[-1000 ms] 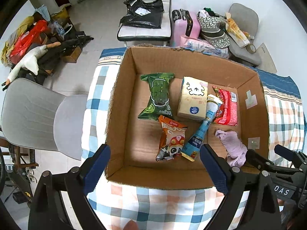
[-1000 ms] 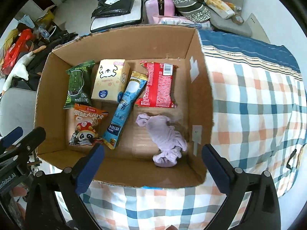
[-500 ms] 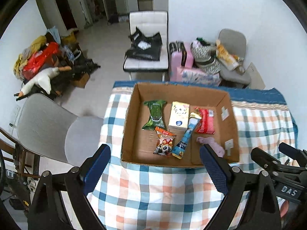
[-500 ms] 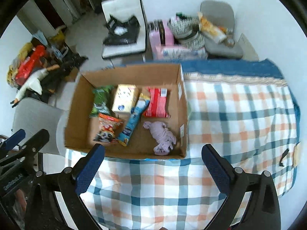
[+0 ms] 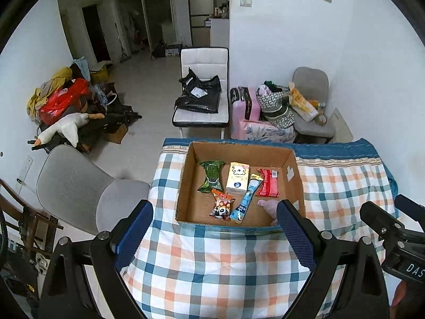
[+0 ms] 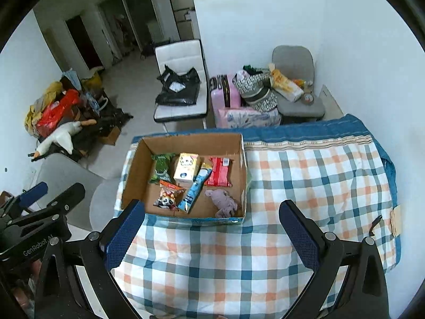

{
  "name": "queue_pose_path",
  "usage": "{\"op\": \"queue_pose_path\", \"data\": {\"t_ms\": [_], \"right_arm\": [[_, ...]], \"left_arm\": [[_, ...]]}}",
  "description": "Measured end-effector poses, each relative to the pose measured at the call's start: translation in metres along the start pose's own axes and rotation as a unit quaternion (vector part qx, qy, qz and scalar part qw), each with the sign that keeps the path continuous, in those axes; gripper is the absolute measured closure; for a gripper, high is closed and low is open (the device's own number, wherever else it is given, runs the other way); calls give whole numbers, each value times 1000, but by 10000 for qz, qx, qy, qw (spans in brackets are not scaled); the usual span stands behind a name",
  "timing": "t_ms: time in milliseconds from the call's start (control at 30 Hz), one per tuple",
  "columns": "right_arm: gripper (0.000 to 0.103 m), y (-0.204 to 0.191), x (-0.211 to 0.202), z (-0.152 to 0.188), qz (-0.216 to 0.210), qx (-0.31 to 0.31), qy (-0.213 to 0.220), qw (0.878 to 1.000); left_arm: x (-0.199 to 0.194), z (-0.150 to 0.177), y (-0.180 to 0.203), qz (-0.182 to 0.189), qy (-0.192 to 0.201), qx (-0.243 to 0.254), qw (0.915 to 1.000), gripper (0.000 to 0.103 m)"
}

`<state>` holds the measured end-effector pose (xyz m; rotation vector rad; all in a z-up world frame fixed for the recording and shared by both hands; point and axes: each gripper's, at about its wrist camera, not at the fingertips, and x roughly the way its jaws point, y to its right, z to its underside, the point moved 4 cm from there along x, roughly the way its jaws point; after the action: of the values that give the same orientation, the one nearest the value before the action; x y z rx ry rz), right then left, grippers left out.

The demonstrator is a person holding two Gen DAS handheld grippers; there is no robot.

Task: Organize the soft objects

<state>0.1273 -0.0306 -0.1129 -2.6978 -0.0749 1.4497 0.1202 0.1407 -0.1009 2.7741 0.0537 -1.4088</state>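
An open cardboard box [image 5: 183, 175] [image 6: 132, 170] stands on a checked cloth. In it lie a green packet [image 5: 211, 175] [image 6: 162, 167], a cream tissue pack [image 5: 237, 178] [image 6: 186, 168], a red packet [image 5: 268, 182] [image 6: 219, 171], a blue tube pack [image 5: 245, 199] [image 6: 195, 190], an orange panda snack bag [image 5: 221, 206] [image 6: 167, 198] and a crumpled lilac cloth [image 5: 268, 206] [image 6: 224, 203]. My left gripper [image 5: 215, 239] is open and empty, well back from the box. My right gripper [image 6: 212, 235] is open and empty, also well back.
The checked cloth [image 6: 305, 186] covers the table to the right of the box. A grey chair [image 5: 77, 188] stands at the table's left. A white chair with black bags [image 5: 202, 98], a pink suitcase [image 5: 243, 106] and a grey chair with bags [image 5: 308, 103] stand beyond.
Both grippers have pulled up and back from the box, which now looks much smaller. Both stayed open and empty. The things in the box have not moved.
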Motion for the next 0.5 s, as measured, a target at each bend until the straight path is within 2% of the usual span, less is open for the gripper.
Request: {"op": "queue_pose_path", "data": {"t_ms": [200,500], "right_arm": [[0,0,-16,2,-46,4,79,10000],[0,4,-28,2,-26,28,55,10000]], "left_arm": [[-19,0,2,-39,143,9,9999,8],[-26,5,7,-105,184,37,9998,8]]}}
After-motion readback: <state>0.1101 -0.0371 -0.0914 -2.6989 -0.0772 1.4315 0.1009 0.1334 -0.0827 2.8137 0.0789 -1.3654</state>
